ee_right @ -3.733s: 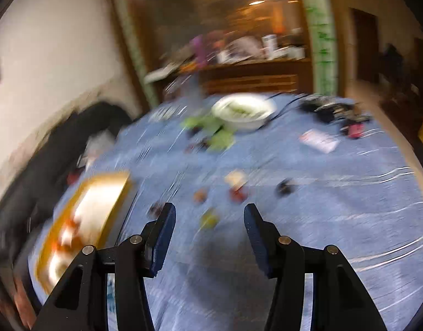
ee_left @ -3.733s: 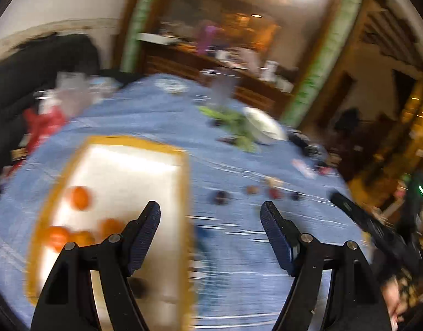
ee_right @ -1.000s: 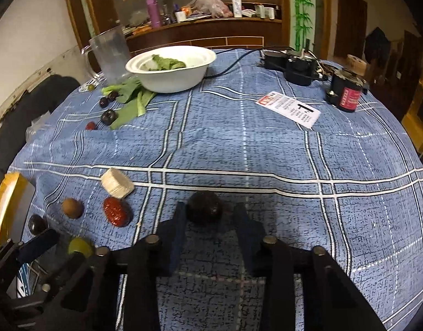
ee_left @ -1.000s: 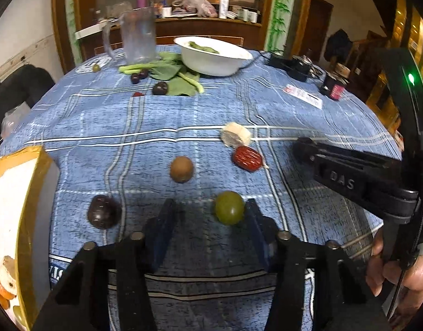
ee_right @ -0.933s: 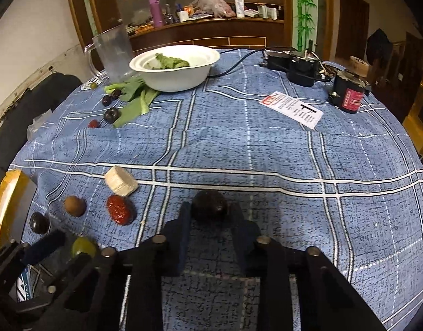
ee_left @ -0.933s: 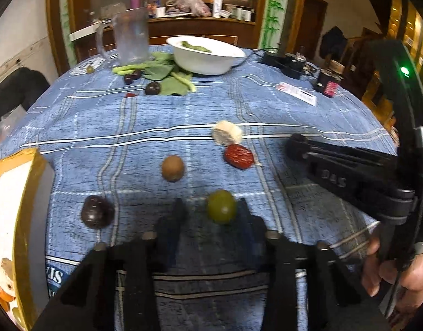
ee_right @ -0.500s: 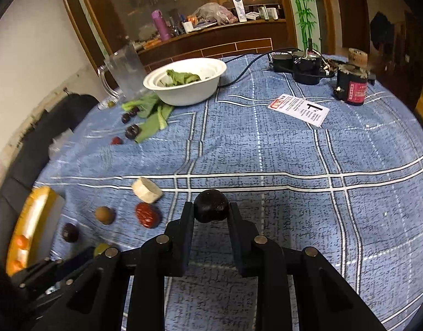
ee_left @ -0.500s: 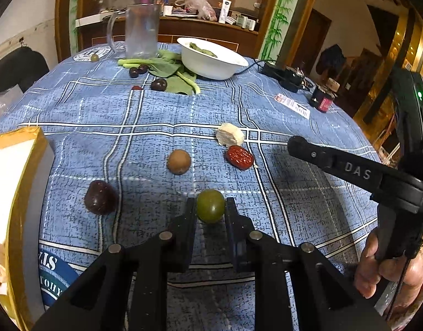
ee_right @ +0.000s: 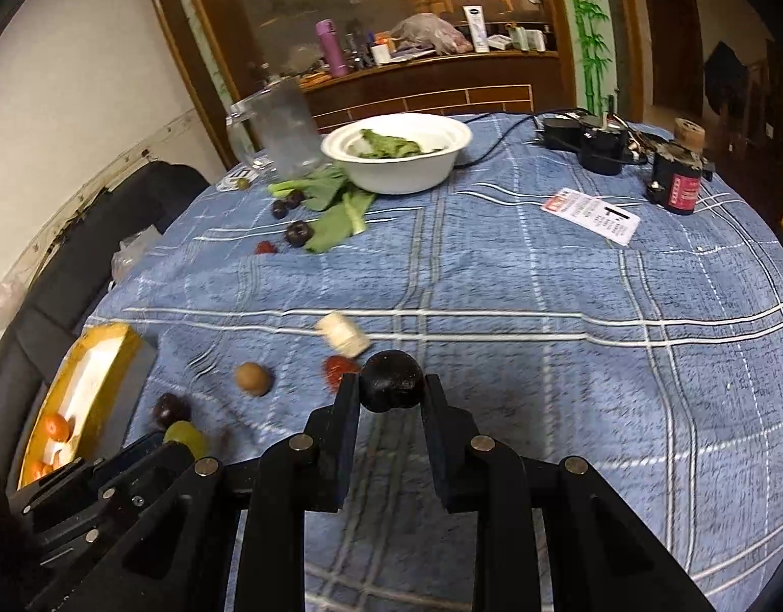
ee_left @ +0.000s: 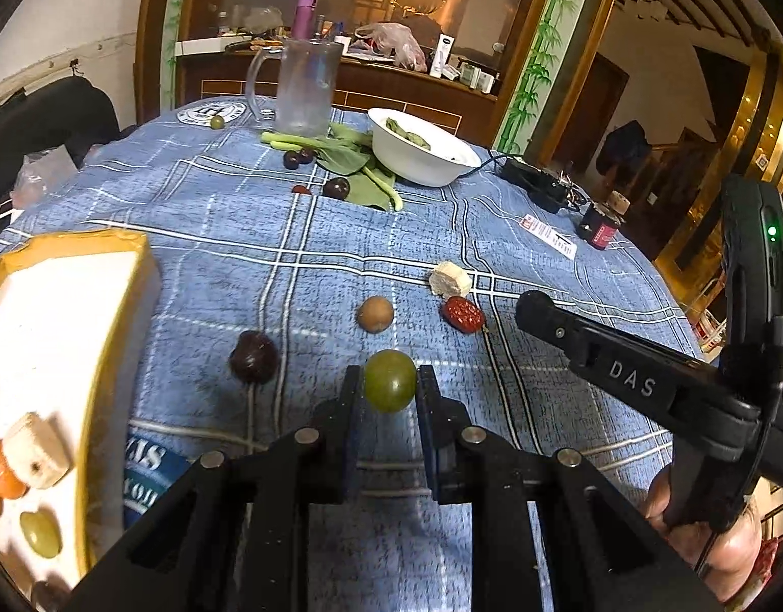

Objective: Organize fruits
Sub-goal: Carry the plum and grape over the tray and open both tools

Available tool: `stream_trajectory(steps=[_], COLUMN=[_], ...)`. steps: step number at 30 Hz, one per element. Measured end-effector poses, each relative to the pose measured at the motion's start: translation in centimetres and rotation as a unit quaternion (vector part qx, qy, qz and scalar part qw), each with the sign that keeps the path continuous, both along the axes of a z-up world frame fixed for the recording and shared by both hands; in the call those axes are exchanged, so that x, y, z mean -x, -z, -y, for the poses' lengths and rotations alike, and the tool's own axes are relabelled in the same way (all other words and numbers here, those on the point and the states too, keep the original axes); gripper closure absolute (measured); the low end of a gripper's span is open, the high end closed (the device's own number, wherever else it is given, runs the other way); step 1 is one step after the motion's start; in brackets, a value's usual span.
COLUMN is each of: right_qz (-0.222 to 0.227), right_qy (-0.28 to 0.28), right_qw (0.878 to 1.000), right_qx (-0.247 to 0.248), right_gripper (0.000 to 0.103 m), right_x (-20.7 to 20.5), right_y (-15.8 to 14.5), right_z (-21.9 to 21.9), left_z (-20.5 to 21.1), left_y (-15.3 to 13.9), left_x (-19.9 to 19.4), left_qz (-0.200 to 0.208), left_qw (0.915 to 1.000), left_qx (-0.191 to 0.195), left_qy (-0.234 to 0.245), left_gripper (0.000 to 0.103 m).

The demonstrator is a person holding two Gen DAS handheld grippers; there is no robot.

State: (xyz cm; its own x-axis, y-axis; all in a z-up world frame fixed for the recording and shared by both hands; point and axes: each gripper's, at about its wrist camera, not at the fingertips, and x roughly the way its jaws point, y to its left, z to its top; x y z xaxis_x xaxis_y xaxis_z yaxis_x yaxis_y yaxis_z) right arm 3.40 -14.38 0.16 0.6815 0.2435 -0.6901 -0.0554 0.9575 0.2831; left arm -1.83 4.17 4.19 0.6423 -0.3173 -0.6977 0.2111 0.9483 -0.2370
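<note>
My left gripper (ee_left: 389,387) is shut on a green round fruit (ee_left: 389,380) and holds it above the blue checked cloth. My right gripper (ee_right: 391,390) is shut on a dark round fruit (ee_right: 392,380), also lifted off the cloth. A yellow-rimmed white tray (ee_left: 59,306) at the left holds orange fruits, a green fruit and a pale chunk; it also shows in the right wrist view (ee_right: 103,352). On the cloth lie a dark plum (ee_left: 254,357), a brown round fruit (ee_left: 375,313), a red date (ee_left: 463,314) and a pale chunk (ee_left: 450,278).
A white bowl (ee_left: 422,163) with greens, leafy stalks (ee_left: 350,158), small dark fruits (ee_left: 336,187) and a glass mug (ee_left: 305,86) stand at the far side. A black charger (ee_right: 590,140), a dark jar (ee_right: 678,178) and a card (ee_right: 590,215) lie far right.
Both grippers have closed on their fruits and lifted them off the cloth. Both have shifted left, and the tray has come further into the left wrist view.
</note>
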Motion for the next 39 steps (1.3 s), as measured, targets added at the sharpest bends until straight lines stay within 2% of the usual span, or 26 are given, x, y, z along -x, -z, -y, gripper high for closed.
stream_trajectory(steps=[7, 14, 20, 26, 33, 39], right_qz=[0.011, 0.025, 0.031, 0.033, 0.022, -0.005], right_qy=[-0.019, -0.06, -0.12, -0.173, -0.219, -0.228], right_qw=[1.0, 0.998, 0.992, 0.984, 0.975, 0.971], right_qx=[0.009, 0.008, 0.009, 0.018, 0.043, 0.066], right_gripper=[0.077, 0.077, 0.076, 0.076, 0.076, 0.076], right_x=[2.3, 4.1, 5.3, 6.0, 5.3, 2.7], right_y=[-1.6, -3.2, -4.0, -4.2, -3.3, -2.3], right_z=[-2.8, -6.9, -12.6, -18.3, -24.3, -26.7], left_z=[-2.6, -9.0, -16.8, -22.3, -24.3, -24.9], left_y=[-1.8, -3.4, -3.2, -2.4, -1.8, -0.9], left_x=[2.5, 4.7, 4.7, 4.8, 3.9, 1.5], left_qz=[0.012, 0.025, 0.01, -0.002, -0.013, -0.04], left_qw=[0.9998, 0.9957, 0.9835, 0.9715, 0.9692, 0.9697], left_qx=[0.008, 0.006, 0.011, 0.018, 0.012, 0.001], left_qy=[-0.015, -0.088, -0.18, -0.237, -0.245, -0.241], left_gripper=[0.084, 0.084, 0.083, 0.083, 0.083, 0.083])
